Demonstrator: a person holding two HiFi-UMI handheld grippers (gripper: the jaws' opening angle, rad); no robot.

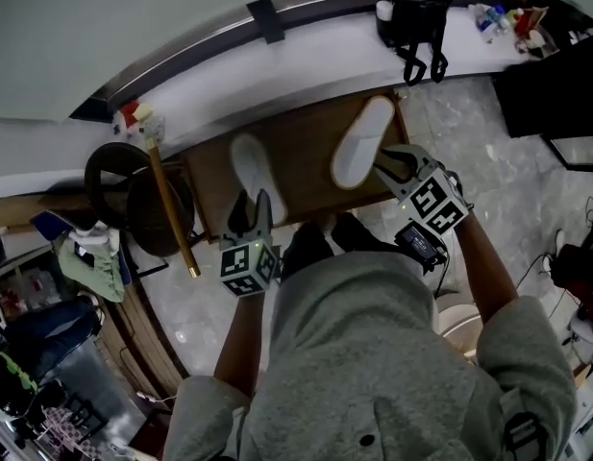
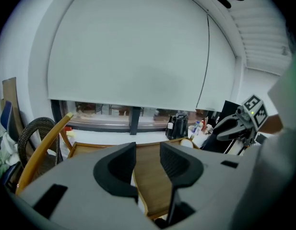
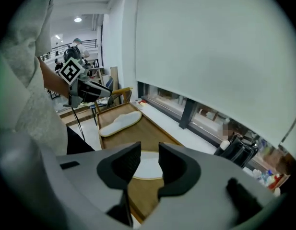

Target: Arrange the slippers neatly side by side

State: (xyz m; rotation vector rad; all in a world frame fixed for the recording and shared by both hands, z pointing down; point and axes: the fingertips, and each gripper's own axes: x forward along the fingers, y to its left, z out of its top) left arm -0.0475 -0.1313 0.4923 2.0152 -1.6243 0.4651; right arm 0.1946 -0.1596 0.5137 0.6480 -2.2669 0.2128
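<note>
Head view: two white slippers lie on the brown wooden surface [image 1: 306, 152] at the centre of the frame. The left-hand slipper [image 1: 254, 173] sits lower and leans toward the upper left. The right-hand slipper [image 1: 364, 140] sits higher and leans toward the upper right. They are well apart and splayed, not parallel.

The left gripper [image 1: 252, 209] is at the lower end of the left-hand slipper, pointing up the frame. In the left gripper view its fingers [image 2: 116, 169] stand wide apart with nothing gripped. Only the wooden surface shows beyond the gap, with a thin white strip low in it that may be the slipper's edge.

The right gripper [image 1: 384, 167] is just beside the lower end of the right-hand slipper. Whether it touches cannot be told from the head view. In the right gripper view its fingers [image 3: 179, 166] are apart and hold nothing. The white slipper shows through the gap, lying on the surface beyond them and clear of the pads. The other slipper lies further off, toward the upper left of that view.

A black bag [image 1: 415, 10] stands on the white sill [image 1: 306, 51] at the top of the head view. A wicker chair [image 1: 133, 195] is at the left.
</note>
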